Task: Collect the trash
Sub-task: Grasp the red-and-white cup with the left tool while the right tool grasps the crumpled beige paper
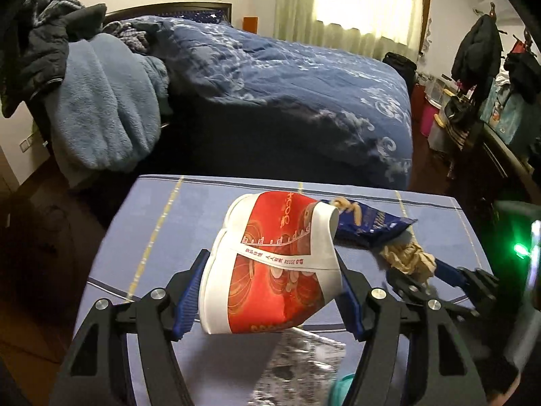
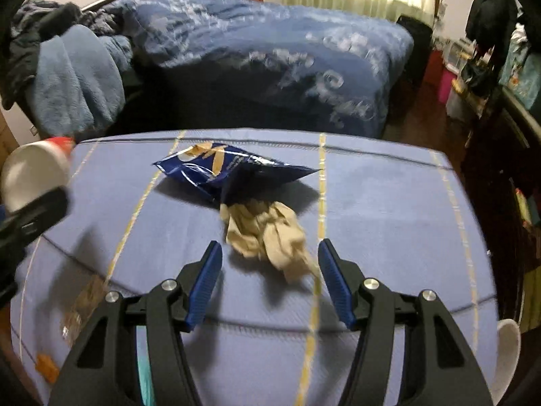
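The left gripper [image 1: 272,287] pinches a red-and-white paper cup [image 1: 270,264] on its side above the bench [image 2: 389,203]; squeezed harder, the thin wall could buckle and slip free. The right gripper [image 2: 268,286] has its fingers spread and empty before a crumpled paper wad [image 2: 267,237] beside a blue snack bag [image 2: 233,171]; it could nudge the wad away

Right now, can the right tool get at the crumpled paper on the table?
Probably yes. The right tool is open and aimed at the paper, which lies just ahead between its fingers; nothing blocks it. The left tool holds the cup off to the side.
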`<action>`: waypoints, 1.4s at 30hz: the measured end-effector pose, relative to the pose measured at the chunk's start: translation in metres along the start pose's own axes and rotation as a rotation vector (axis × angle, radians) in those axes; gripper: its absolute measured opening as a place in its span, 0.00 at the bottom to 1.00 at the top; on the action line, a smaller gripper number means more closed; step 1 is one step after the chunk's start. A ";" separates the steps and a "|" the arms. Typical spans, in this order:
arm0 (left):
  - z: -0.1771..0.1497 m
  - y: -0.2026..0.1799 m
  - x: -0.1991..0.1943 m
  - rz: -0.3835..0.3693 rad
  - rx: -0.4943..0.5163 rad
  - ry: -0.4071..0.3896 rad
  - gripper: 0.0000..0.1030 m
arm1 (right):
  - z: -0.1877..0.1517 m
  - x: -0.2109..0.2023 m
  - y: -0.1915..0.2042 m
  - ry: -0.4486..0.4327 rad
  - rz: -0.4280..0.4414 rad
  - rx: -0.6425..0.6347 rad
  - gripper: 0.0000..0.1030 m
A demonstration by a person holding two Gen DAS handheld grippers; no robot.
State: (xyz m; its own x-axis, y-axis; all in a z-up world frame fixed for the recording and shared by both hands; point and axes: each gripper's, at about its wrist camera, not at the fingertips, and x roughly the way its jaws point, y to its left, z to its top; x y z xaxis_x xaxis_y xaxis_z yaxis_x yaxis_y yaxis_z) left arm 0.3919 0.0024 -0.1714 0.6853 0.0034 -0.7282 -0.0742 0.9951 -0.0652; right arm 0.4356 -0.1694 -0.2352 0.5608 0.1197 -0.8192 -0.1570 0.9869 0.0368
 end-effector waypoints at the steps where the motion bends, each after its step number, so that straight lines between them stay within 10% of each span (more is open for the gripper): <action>1: 0.001 0.002 -0.001 0.003 -0.001 -0.001 0.66 | 0.001 0.004 0.000 0.005 0.011 0.009 0.56; 4: 0.000 0.008 0.000 0.010 -0.008 0.001 0.66 | 0.002 0.003 0.005 -0.015 0.002 -0.019 0.22; 42: -0.076 -0.089 -0.091 -0.150 0.092 -0.031 0.66 | -0.160 -0.167 -0.083 -0.158 -0.011 0.133 0.22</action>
State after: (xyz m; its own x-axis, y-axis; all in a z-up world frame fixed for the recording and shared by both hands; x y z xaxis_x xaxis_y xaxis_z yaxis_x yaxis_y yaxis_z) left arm 0.2812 -0.0935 -0.1513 0.7057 -0.1441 -0.6937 0.0960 0.9895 -0.1079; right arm 0.2250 -0.2883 -0.1927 0.6838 0.1140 -0.7207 -0.0469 0.9926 0.1124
